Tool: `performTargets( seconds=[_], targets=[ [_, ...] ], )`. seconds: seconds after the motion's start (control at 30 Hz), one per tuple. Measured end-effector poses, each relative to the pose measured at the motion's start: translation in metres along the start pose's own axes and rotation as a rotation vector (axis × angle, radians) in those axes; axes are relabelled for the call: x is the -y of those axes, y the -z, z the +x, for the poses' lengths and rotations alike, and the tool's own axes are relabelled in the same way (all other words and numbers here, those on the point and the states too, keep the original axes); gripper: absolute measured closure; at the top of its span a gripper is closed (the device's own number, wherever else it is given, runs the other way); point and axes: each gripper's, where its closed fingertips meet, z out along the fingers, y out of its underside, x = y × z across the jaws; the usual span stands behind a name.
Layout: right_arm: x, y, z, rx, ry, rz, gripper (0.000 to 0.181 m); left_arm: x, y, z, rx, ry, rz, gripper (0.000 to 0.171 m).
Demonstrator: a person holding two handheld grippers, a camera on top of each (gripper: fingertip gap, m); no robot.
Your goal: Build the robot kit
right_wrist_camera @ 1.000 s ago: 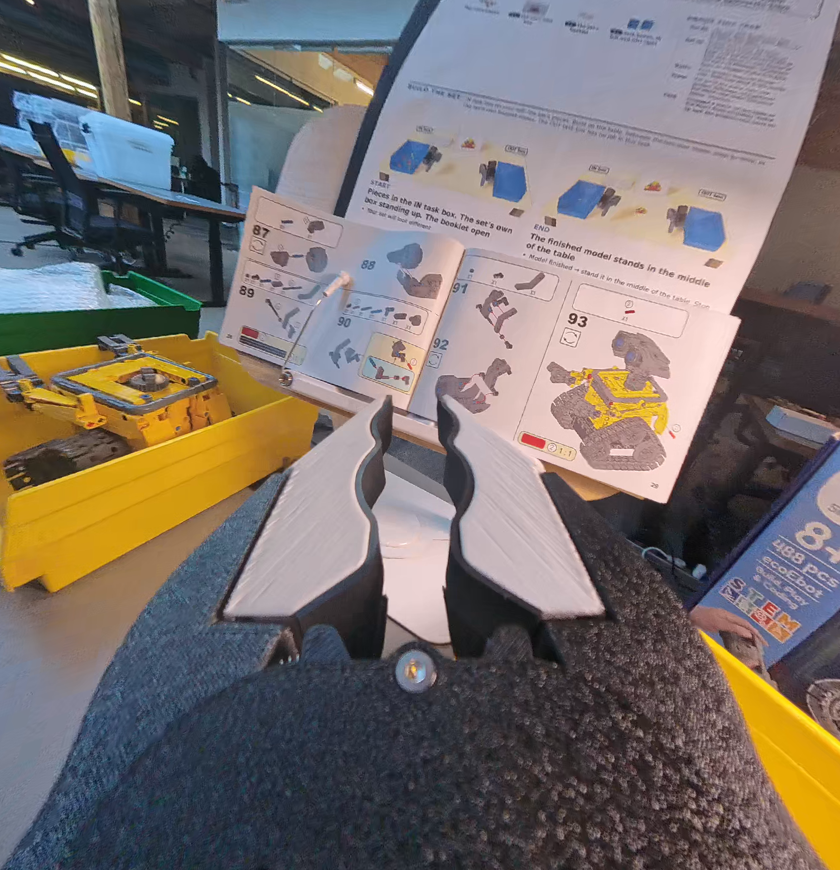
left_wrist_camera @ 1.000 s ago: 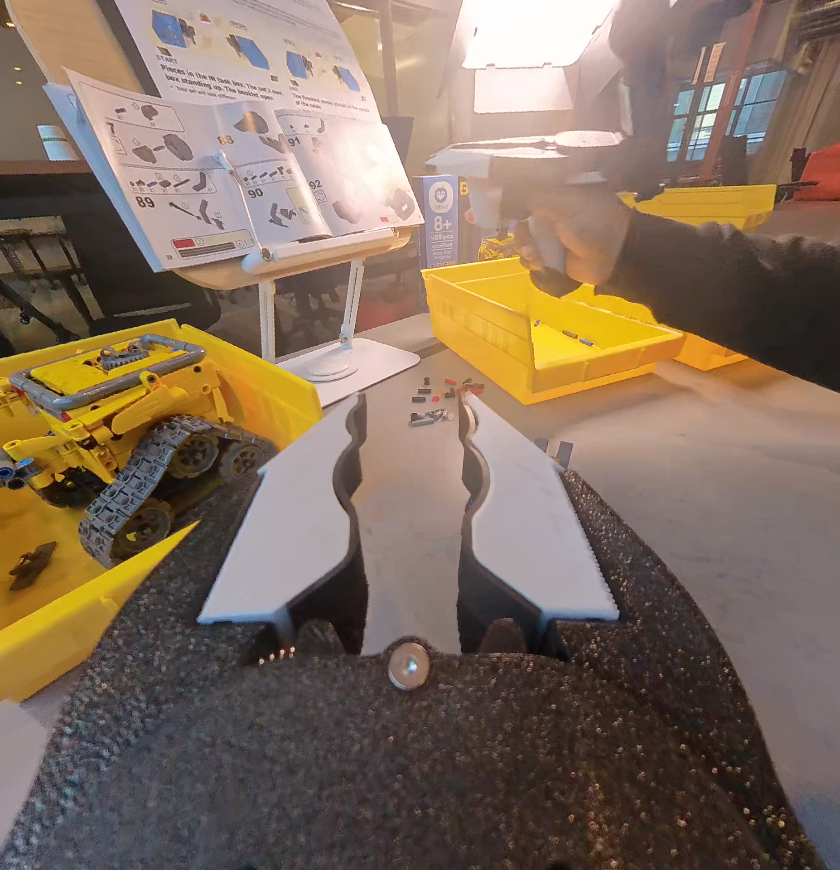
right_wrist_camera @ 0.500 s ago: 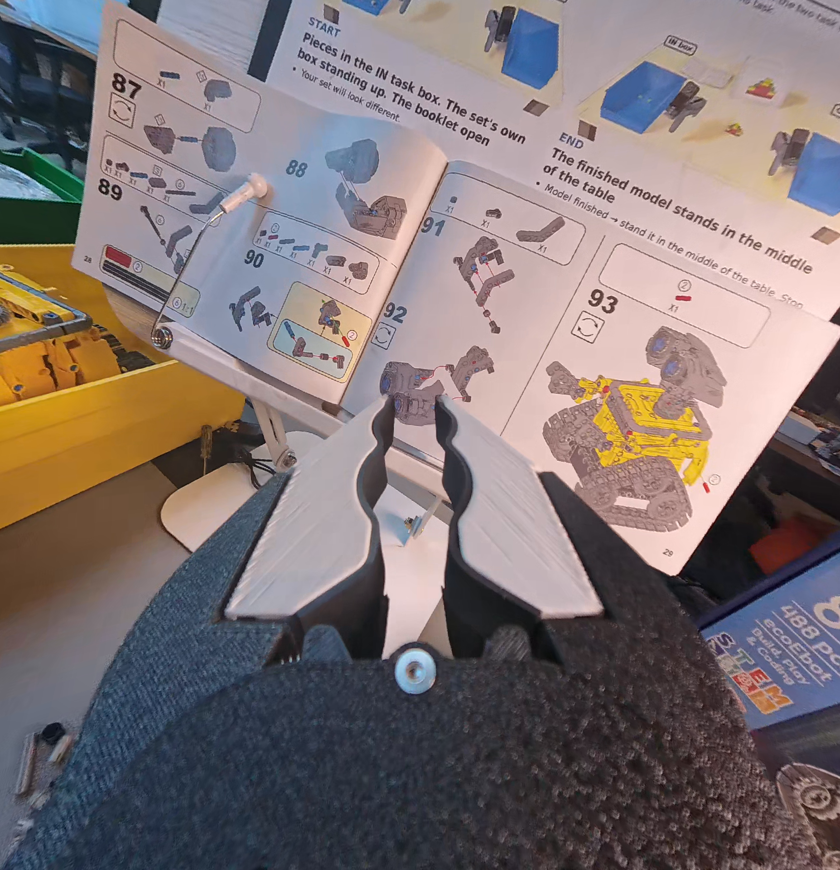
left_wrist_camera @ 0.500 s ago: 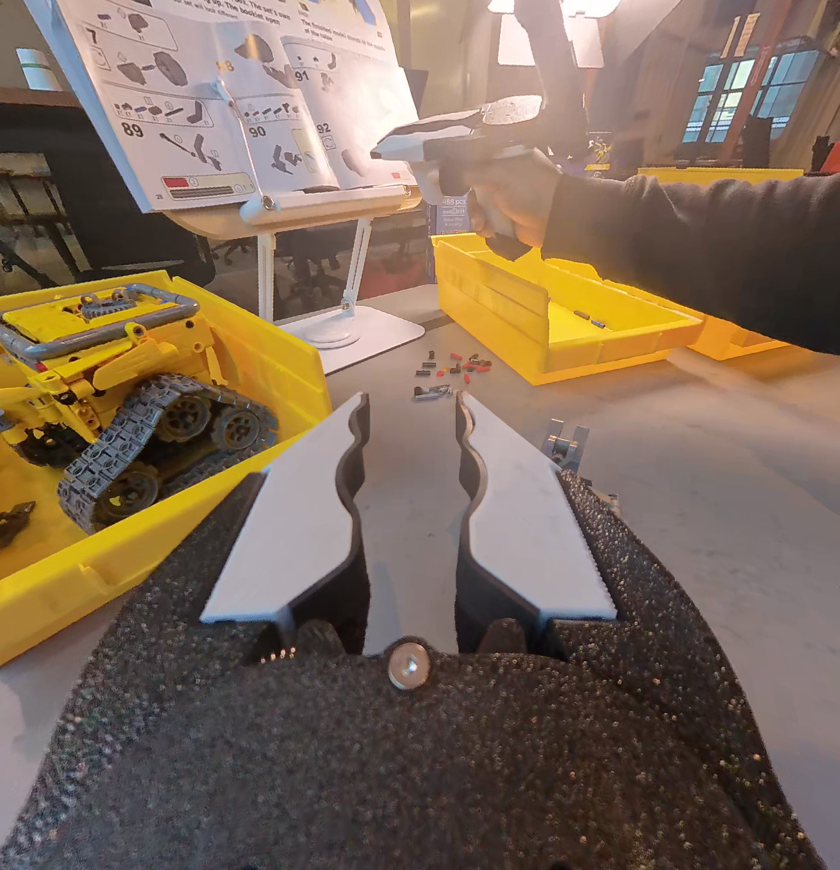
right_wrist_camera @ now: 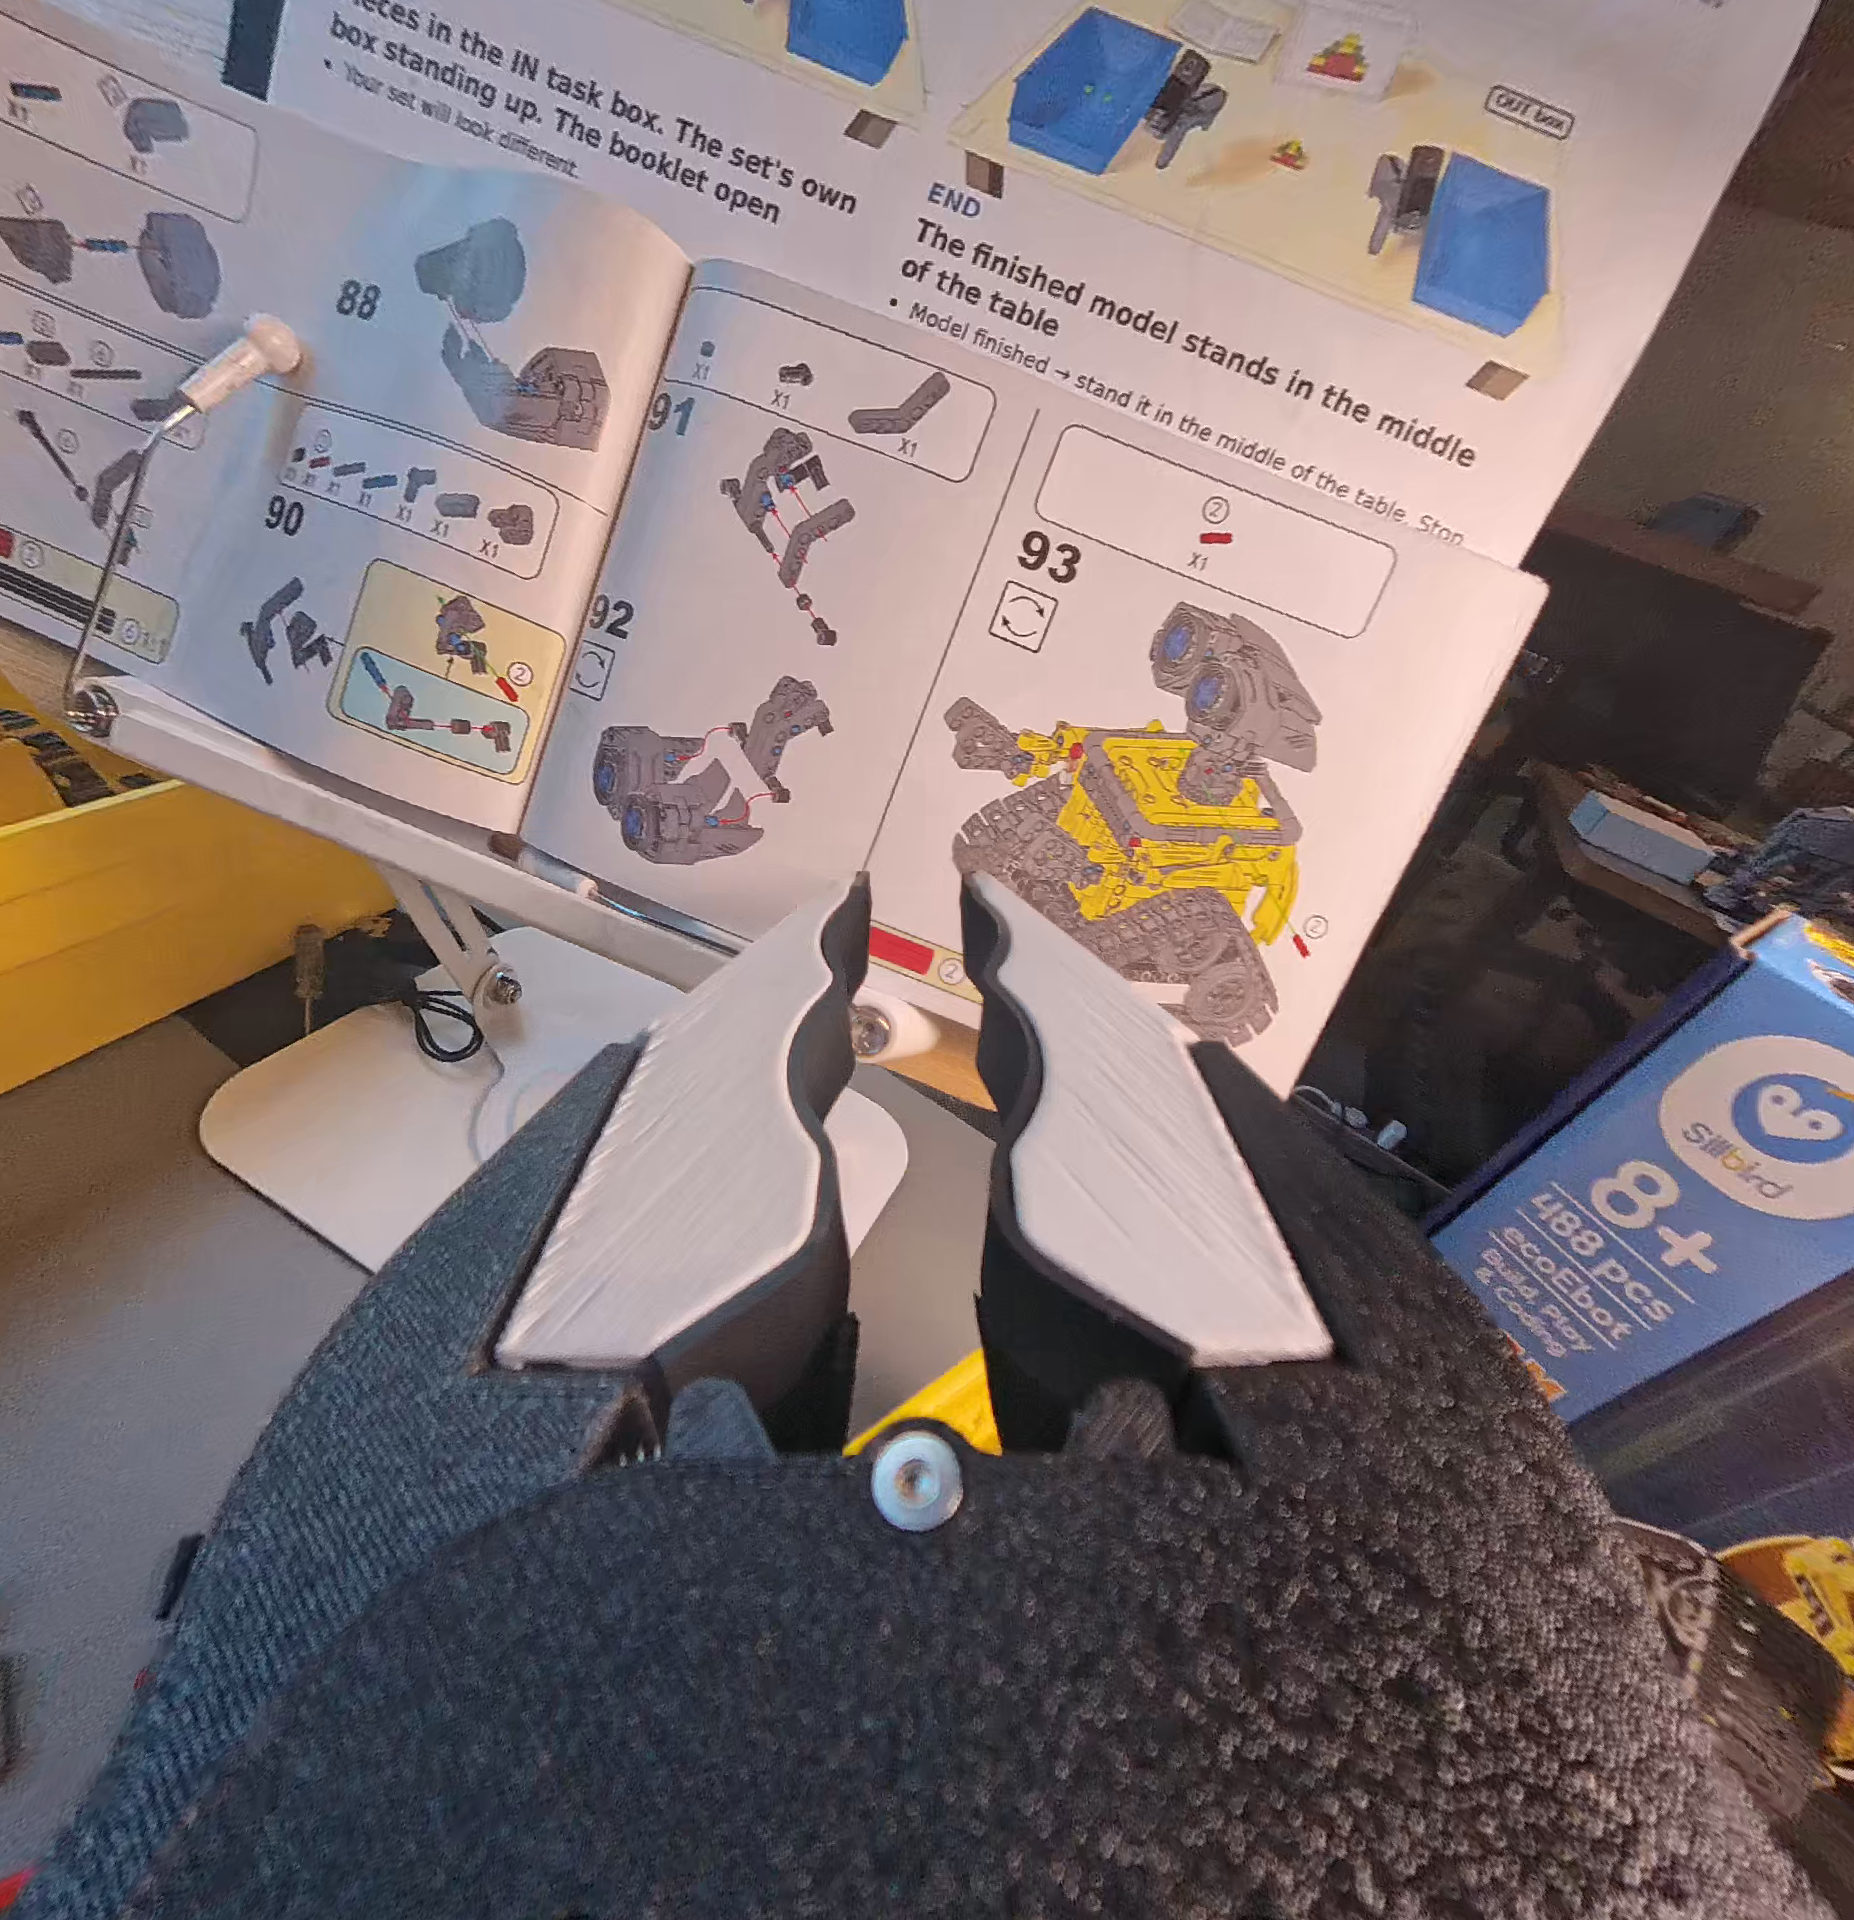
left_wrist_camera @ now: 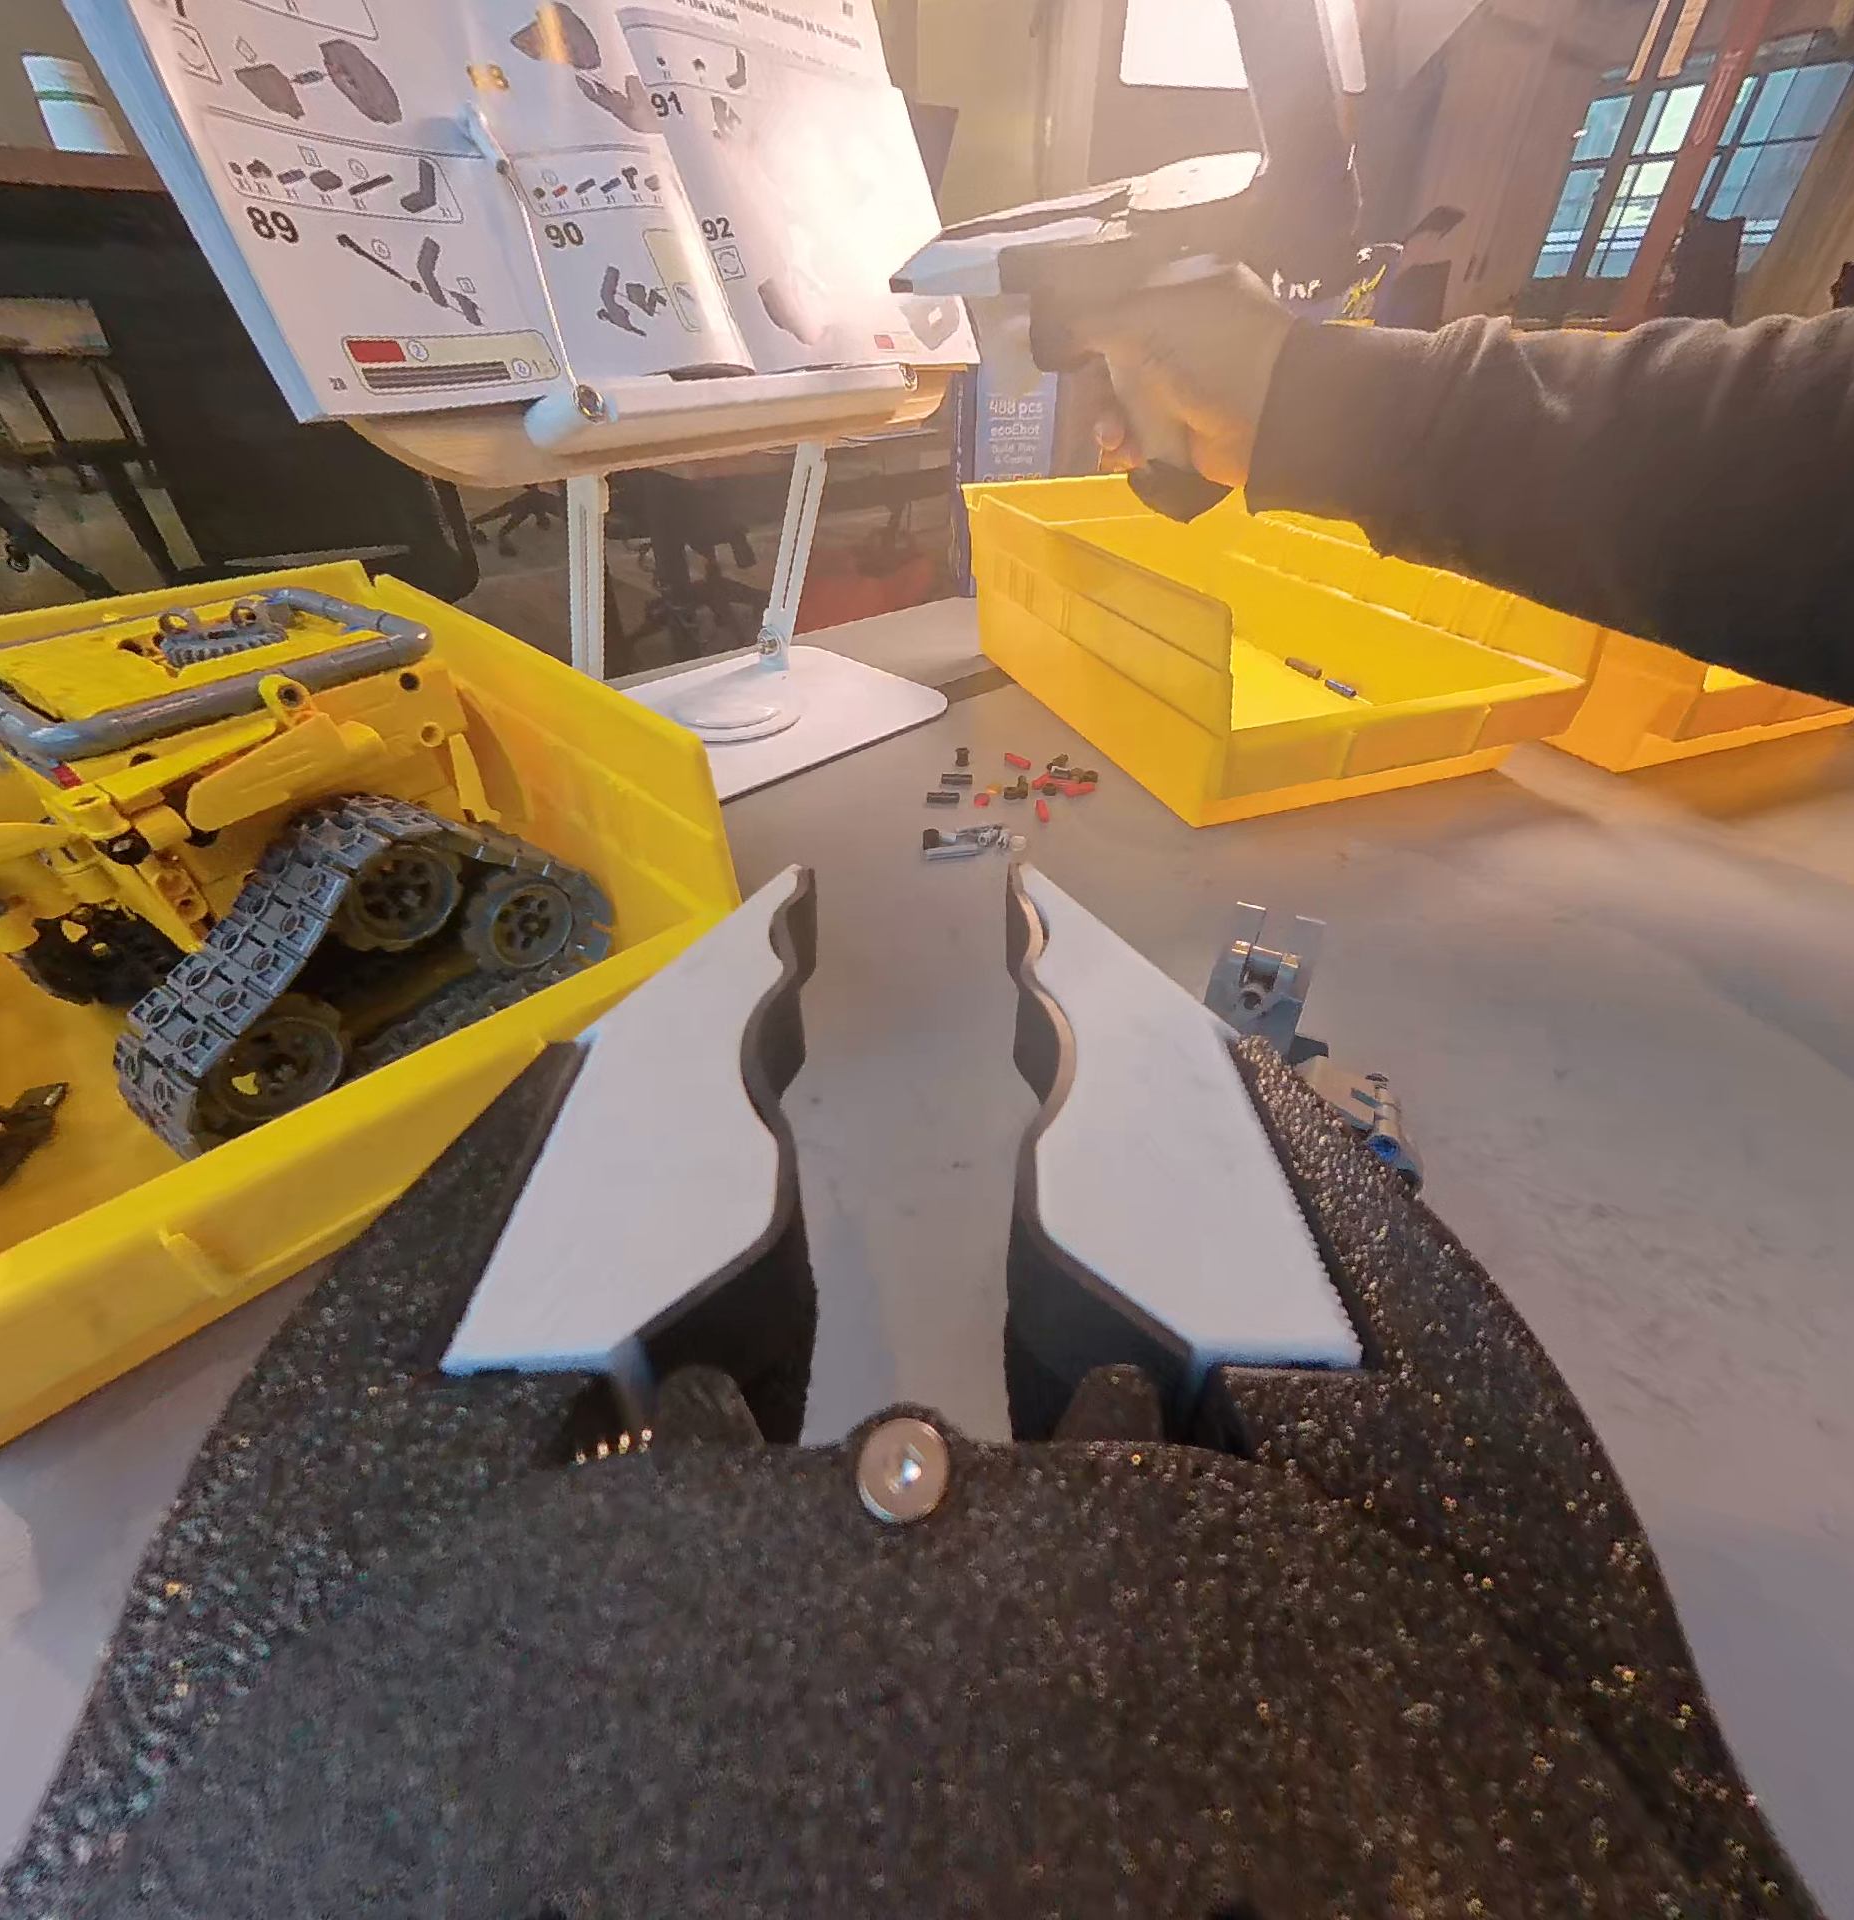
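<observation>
My left gripper (left_wrist_camera: 907, 883) is open and empty, low over the grey table (left_wrist_camera: 1525, 1039). A yellow tracked brick model (left_wrist_camera: 268, 831) lies in a yellow bin (left_wrist_camera: 611, 790) to its left. Small loose pieces (left_wrist_camera: 1016, 784) lie just ahead, and a grey brick part (left_wrist_camera: 1261, 966) lies beside its right finger. My right gripper (right_wrist_camera: 912, 883) is open and empty, held close to the lower edge of an open instruction booklet (right_wrist_camera: 798, 582) on a white stand (right_wrist_camera: 466, 1101). The same gripper shows in the left wrist view (left_wrist_camera: 907, 281), held by a hand in a dark sleeve.
A second yellow bin (left_wrist_camera: 1266, 665) with a few small pieces stands at the right back, another behind it. A blue set box (right_wrist_camera: 1671, 1195) stands right of the stand. A large printed sheet (right_wrist_camera: 1214, 208) rises behind the booklet. My right fingertips sit around 40 cm from my left ones.
My right gripper has moved forward and right, closer to the booklet's right page. My left gripper has dropped lower and drawn back along the bin with the model.
</observation>
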Motion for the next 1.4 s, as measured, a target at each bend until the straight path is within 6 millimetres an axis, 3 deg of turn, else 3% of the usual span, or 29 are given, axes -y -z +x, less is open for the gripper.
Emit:
performTargets(
  seconds=[0.6,0.8,1.17,1.4],
  targets=[
    [0.002,0.006,0.038,-0.063,0.038,-0.025,0.164,-0.005,-0.003,0.005,-0.037,0.018,-0.022,0.136],
    [0.007,0.0,0.042,-0.058,0.042,-0.023,0.164,-0.005,-0.005,0.013,-0.07,-0.02,-0.018,0.129],
    [0.019,-0.011,0.043,-0.053,0.045,-0.018,0.164,-0.006,-0.006,0.009,-0.064,0.003,-0.02,0.129],
    [0.014,-0.013,0.038,-0.044,0.049,-0.027,0.164,-0.007,-0.006,0.009,-0.064,0.008,-0.025,0.129]
  ],
)
